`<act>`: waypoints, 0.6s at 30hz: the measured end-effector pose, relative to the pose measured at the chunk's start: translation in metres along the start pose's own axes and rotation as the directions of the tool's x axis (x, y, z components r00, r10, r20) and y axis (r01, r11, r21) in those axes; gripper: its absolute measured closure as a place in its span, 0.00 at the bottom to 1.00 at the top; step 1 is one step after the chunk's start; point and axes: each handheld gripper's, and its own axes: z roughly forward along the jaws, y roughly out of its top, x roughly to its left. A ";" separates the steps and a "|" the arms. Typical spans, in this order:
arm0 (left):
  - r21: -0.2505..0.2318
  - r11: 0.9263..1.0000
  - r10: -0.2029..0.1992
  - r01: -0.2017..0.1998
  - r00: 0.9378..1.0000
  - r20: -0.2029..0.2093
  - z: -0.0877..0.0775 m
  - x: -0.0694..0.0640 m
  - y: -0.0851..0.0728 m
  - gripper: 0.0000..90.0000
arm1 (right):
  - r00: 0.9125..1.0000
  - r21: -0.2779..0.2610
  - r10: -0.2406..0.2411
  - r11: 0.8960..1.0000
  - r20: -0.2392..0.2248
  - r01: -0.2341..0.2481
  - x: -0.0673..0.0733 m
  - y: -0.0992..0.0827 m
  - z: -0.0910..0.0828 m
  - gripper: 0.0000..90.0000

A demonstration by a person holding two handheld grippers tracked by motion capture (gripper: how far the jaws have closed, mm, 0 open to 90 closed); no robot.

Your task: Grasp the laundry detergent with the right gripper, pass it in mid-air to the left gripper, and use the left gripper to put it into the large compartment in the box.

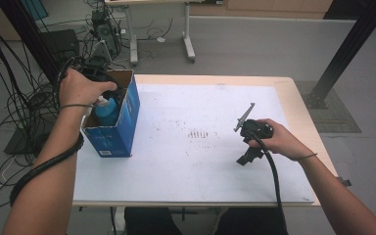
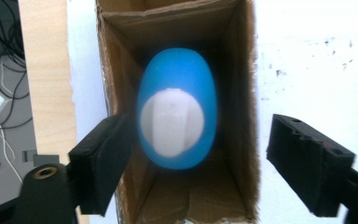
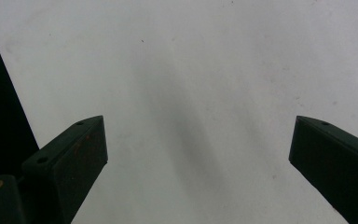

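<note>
A blue bottle (image 2: 177, 84) with a white cap (image 2: 172, 123) stands upright inside an open blue cardboard box (image 2: 242, 70). My left gripper (image 2: 200, 135) hangs over the box mouth with its jaws open. The left pad sits close beside the bottle and the right pad is well clear of it. In the high view the box (image 1: 122, 127) is at the table's left edge, the bottle (image 1: 106, 111) pokes out of it, and a hand covers the left gripper (image 1: 108, 92). My right gripper (image 3: 198, 135) is open with nothing between its jaws, over the bare white table top (image 3: 191, 70); it rests near the table's right side (image 1: 246, 157).
The white table (image 1: 200, 161) carries dark smudges near its middle (image 1: 198, 133). Cables and a dark frame post (image 1: 29, 44) crowd the floor left of the box. Another black post (image 1: 347, 49) rises at the back right, and a second table's legs (image 1: 188, 44) stand behind.
</note>
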 end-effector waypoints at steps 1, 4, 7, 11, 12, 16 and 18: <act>-0.005 1.000 0.002 -0.002 1.000 0.002 -0.003 -0.001 0.000 0.20 | 1.000 0.001 0.001 1.000 0.000 -0.001 0.000 0.000 0.000 0.05; -0.012 1.000 0.013 -0.013 1.000 0.006 -0.011 -0.006 -0.001 0.16 | 1.000 0.003 0.000 1.000 0.000 0.000 0.000 0.000 0.000 0.05; -0.025 0.999 0.021 -0.021 1.000 0.017 -0.019 -0.010 -0.002 0.13 | 1.000 0.005 0.001 1.000 -0.001 -0.001 0.000 0.000 -0.001 0.05; -0.042 0.998 0.049 -0.047 0.998 0.039 -0.031 -0.021 -0.008 0.10 | 1.000 0.012 0.003 1.000 0.004 -0.003 0.000 0.000 -0.003 0.05; -0.045 0.997 0.067 -0.065 0.997 0.038 -0.033 -0.025 -0.010 0.09 | 1.000 0.013 0.002 1.000 0.006 -0.002 0.000 0.000 -0.003 0.05; -0.050 0.994 0.105 -0.102 0.993 0.063 -0.038 -0.042 -0.015 0.07 | 1.000 0.024 0.000 1.000 0.010 0.000 0.001 0.001 -0.004 0.05; -0.053 0.992 0.119 -0.116 0.991 0.067 -0.040 -0.049 -0.015 0.07 | 1.000 0.025 0.001 1.000 0.013 -0.001 0.001 0.001 -0.006 0.05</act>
